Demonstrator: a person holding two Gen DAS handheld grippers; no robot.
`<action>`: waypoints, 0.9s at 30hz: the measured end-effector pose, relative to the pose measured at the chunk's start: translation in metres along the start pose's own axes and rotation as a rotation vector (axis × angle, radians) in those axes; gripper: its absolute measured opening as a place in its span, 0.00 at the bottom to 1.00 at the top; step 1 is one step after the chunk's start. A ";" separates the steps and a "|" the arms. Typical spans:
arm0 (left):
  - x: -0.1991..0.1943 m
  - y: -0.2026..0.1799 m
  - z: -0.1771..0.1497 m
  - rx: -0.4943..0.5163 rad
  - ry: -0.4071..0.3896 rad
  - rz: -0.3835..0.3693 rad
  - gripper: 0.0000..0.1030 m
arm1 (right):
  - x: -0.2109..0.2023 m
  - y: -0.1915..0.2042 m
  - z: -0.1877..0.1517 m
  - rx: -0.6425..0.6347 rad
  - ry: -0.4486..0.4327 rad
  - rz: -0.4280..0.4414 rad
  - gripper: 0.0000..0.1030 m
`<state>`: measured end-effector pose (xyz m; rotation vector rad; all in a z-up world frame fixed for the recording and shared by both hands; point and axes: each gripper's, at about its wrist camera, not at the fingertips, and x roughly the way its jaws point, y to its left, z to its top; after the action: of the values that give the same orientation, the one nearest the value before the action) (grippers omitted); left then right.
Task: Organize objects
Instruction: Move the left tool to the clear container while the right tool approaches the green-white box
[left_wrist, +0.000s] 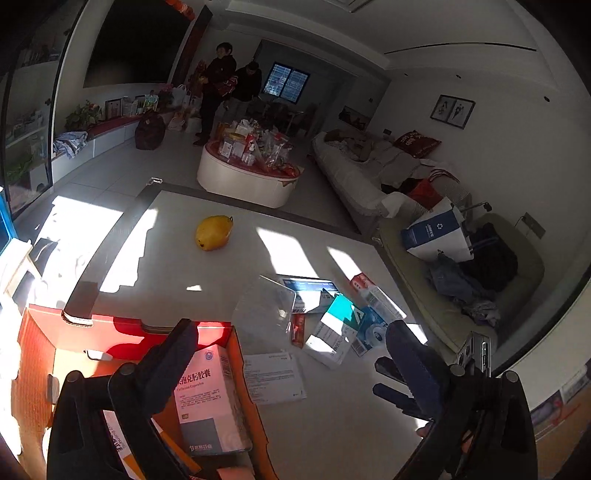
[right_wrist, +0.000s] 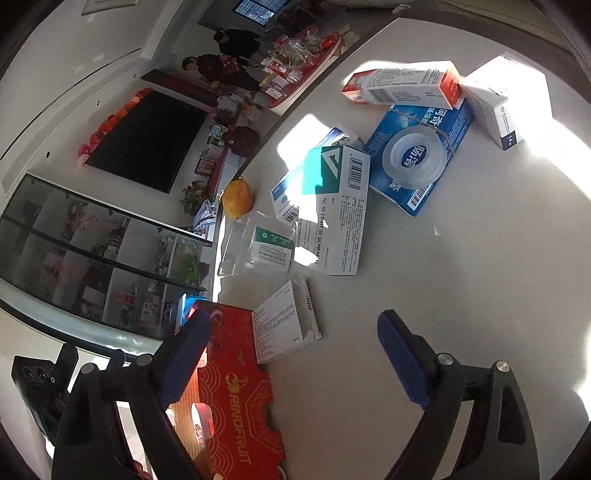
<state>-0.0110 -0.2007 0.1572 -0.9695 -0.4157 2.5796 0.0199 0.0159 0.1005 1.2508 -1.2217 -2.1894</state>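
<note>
Seen over a smooth white table (left_wrist: 177, 280), both hand-held grippers are spread wide and empty: the left gripper (left_wrist: 291, 343) above an orange corrugated cardboard box (left_wrist: 40, 354) in which a glossy white medicine carton (left_wrist: 210, 398) is laid; the right gripper (right_wrist: 295, 347) beside the box's printed red flap (right_wrist: 236, 398). Beyond the box, flat rectangular cartons (right_wrist: 336, 206), a clear tape roll (right_wrist: 415, 155) and a rounded yellow fruit (left_wrist: 214, 232) are scattered.

Background of the room. Two people (left_wrist: 229, 85) stand at the far side beside a round white coffee table (left_wrist: 243, 177) laden with packaged goods. A dark wall-mounted television (left_wrist: 136, 40) hangs at far left above a low bench (left_wrist: 110, 129). A white sofa (left_wrist: 354, 173) along the right wall carries cushions and clothing; framed pictures (left_wrist: 452, 110) hang above it.
</note>
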 end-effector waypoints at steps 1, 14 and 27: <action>0.018 -0.005 0.009 0.011 0.029 0.007 1.00 | 0.005 -0.007 0.005 0.033 0.005 0.027 0.88; 0.178 -0.035 0.026 0.207 0.265 0.221 1.00 | 0.043 -0.031 0.060 0.043 -0.010 0.166 0.88; 0.209 -0.020 0.014 0.183 0.363 0.298 1.00 | 0.064 -0.009 0.064 -0.102 0.035 0.138 0.83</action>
<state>-0.1635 -0.0964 0.0553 -1.4858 0.0670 2.5521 -0.0667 0.0129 0.0752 1.1250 -1.1330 -2.0947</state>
